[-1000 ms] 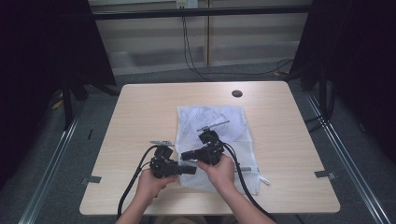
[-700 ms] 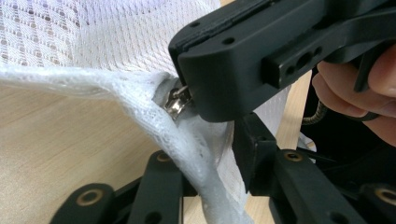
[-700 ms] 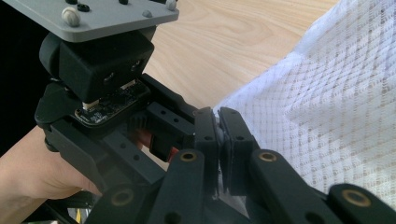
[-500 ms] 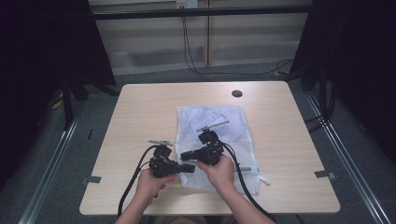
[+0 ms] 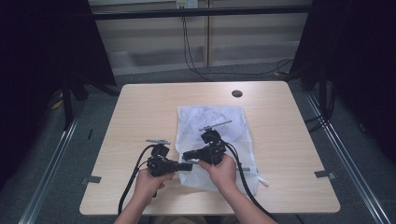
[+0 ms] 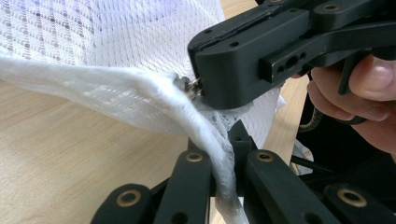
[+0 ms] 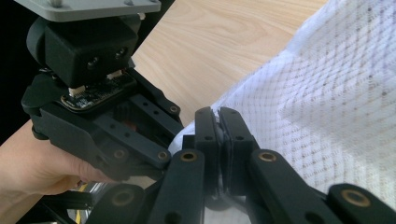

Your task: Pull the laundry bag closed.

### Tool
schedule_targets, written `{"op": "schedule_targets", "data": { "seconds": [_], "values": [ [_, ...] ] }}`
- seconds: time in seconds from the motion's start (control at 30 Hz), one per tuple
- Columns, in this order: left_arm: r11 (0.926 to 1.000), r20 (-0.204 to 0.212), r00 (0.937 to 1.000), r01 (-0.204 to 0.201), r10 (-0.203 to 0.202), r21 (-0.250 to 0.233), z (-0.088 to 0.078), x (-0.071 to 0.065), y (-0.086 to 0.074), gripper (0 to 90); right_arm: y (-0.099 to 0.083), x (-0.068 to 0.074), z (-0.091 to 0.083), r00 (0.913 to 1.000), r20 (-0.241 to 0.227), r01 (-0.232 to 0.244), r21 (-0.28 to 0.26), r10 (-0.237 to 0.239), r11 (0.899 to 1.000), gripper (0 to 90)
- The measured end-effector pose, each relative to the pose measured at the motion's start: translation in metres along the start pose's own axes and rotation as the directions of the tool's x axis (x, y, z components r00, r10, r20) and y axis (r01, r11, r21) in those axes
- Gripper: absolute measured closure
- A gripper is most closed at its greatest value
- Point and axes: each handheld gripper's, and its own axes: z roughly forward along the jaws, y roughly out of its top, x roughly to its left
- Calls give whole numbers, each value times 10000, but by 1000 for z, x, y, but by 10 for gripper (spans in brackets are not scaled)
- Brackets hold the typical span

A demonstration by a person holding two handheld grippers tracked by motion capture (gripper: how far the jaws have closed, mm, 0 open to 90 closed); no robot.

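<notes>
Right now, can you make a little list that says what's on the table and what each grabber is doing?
table: light wooden top
thing in hand: white mesh laundry bag, lying flat
left gripper: jaws just closed, now shut on the bag's thick white edge
right gripper: shut on the mesh right beside it
zipper pull: small metal piece at the right gripper's tip

Both grippers are matte black, built from flat linked bars pinned with brass-coloured rivets. The left gripper carries a grey three-cornered plate on top, above a blocky black housing with an exposed circuit board and small screws. The right gripper has a similar grey plate. Thick black cables trail from each toward the near table edge. Both forearms are bare, without sleeves.
</notes>
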Motion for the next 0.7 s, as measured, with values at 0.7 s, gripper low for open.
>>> {"op": "schedule_targets", "data": {
  "seconds": [0.7],
  "values": [
    [9999, -154, 9998, 106, -105, 74, 0, 2, 1, 835, -2, -1, 3, 9999, -165, 13, 60, -12, 10000, 867]
  ]
}}
